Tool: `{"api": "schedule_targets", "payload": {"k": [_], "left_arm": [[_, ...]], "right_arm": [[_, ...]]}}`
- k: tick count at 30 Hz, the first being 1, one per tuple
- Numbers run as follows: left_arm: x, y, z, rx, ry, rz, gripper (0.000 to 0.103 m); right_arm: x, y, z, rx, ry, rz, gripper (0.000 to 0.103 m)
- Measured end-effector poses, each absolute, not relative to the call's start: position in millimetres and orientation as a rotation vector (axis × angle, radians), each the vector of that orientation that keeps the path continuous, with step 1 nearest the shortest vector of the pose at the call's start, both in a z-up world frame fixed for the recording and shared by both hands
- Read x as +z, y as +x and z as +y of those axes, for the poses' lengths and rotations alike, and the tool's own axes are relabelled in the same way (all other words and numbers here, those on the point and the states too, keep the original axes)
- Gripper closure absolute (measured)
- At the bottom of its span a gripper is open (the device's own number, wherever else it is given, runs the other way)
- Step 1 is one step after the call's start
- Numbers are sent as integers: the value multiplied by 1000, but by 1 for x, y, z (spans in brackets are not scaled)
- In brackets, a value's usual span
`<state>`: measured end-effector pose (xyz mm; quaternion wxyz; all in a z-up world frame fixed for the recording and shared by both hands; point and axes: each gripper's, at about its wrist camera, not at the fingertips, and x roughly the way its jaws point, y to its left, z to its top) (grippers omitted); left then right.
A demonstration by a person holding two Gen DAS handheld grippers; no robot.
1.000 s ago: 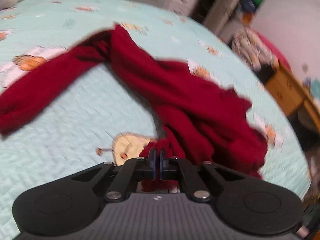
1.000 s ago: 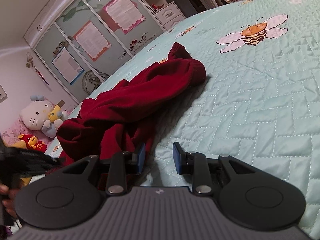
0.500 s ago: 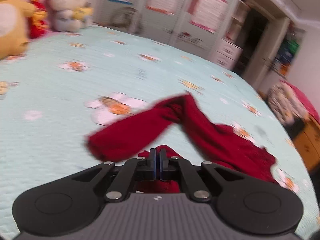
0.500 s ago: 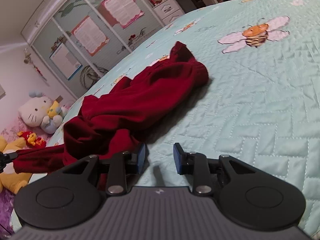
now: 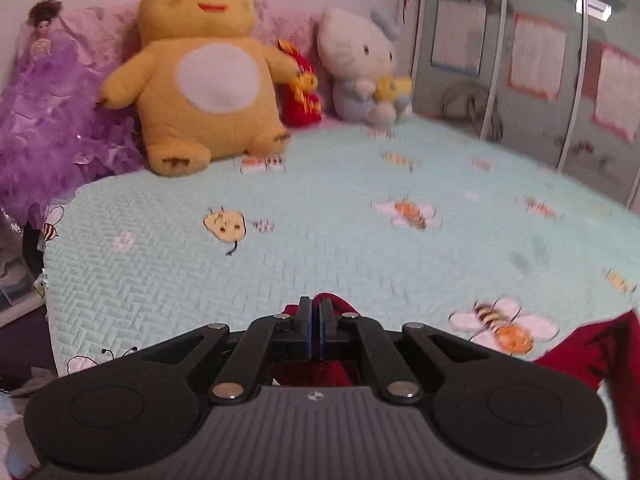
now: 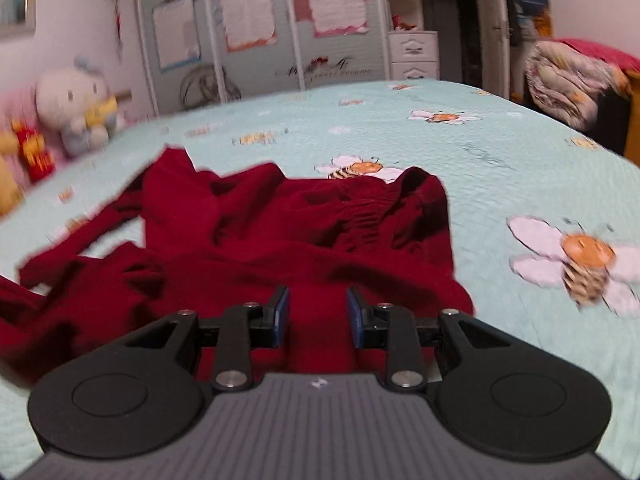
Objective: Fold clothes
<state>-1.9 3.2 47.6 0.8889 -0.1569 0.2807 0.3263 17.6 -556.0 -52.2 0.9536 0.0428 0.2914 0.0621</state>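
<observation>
On our left, the left hand-held gripper (image 5: pixel 316 322) has its pads pressed together on a fold of the red garment (image 6: pixel 280 240), with red cloth showing both ahead of the tips and beneath the linkage. We judge the pinch is there to hold one end so the cloth can be drawn out straight. It points level across the bed (image 5: pixel 360 240) toward the yellow plush toy (image 5: pixel 200 72) and the white cat plush (image 5: pixel 360 64) at the headboard, low over the quilt.

Further right, the garment lies rumpled on the bed, its gathered waistband (image 6: pixel 368 208) bunched up and a narrow strip trailing left.

On our right, the right hand-held gripper (image 6: pixel 317 316) is spread wide, pinching nothing, held low over the near edge of the cloth and aimed along it. We read this as poised to take a second hold.
</observation>
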Motion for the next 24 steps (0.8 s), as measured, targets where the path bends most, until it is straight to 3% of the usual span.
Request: {"api": "schedule_targets", "payload": {"k": [3,5,7,8,14,24], "left_arm": [[50,1,11,733,-336,607,95],[52,3,16,770,-342,623,91],[55,-5,12,765,-378,622,67],[54,-10,4,743,-370,619,65],[54,-41,-43,611,-325,598,64],[-36,-9,-215,-70,58,840,64]], "right_arm": [[-70,45,-553,109,111,628,71],[-81,51,-546,99,98,608,62],[-87,48,-534,101,31,580,50],[-88,47,-527,95,-16,580,47],[-90,41,-500,30,-209,564,42],[-90,41,-495,14,-245,560,41]]}}
